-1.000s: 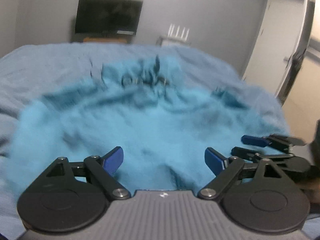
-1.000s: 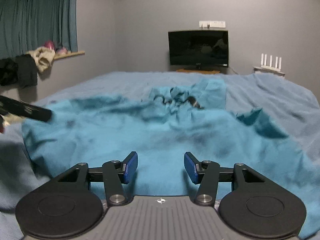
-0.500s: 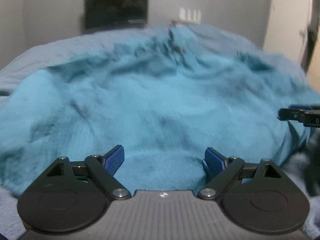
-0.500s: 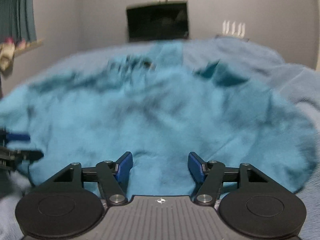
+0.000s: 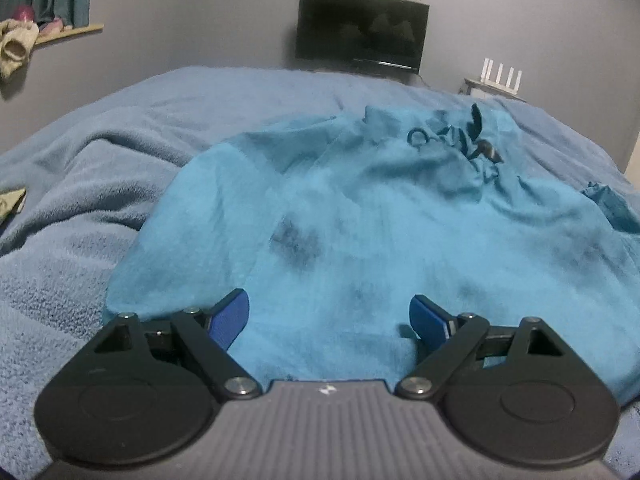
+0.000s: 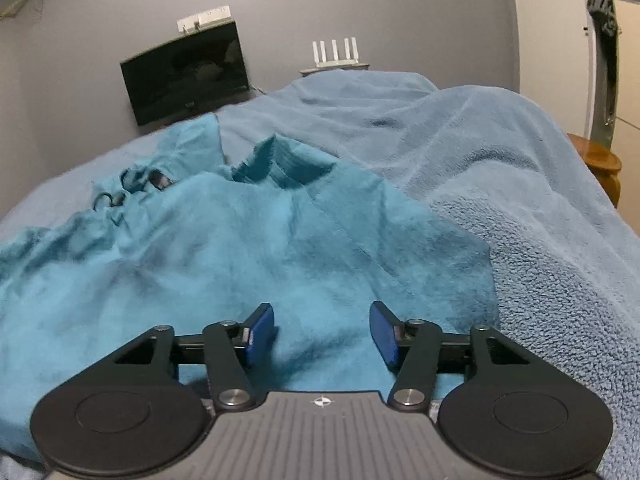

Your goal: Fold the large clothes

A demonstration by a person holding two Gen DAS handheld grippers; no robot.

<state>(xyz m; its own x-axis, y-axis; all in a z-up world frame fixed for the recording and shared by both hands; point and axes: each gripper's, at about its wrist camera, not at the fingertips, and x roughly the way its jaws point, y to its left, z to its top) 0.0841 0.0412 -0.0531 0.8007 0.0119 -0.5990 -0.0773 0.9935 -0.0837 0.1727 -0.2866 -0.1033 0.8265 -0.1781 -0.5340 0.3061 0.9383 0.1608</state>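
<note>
A large teal garment point(image 5: 380, 220) lies spread and wrinkled on the blue blanket of a bed point(image 5: 80, 200), its drawstring neck point(image 5: 452, 140) at the far end. My left gripper point(image 5: 330, 312) hovers open over the garment's near left part, with only flat cloth below its blue pads. In the right wrist view the garment point(image 6: 240, 248) fills the left and middle, its right edge meeting the blanket point(image 6: 520, 180). My right gripper point(image 6: 323, 320) stands open over the near right part, pinching nothing.
A dark TV point(image 5: 362, 36) and a white router point(image 5: 500, 76) stand against the far wall. Clothes point(image 5: 16, 46) are piled on a shelf at far left. A wooden stand point(image 6: 600, 160) and a door are right of the bed.
The left view has swung left and sunk toward the garment's left edge; the right view has swung and rolled toward its right edge. Each gripper has left the other's view. The right jaws stand slightly wider.
</note>
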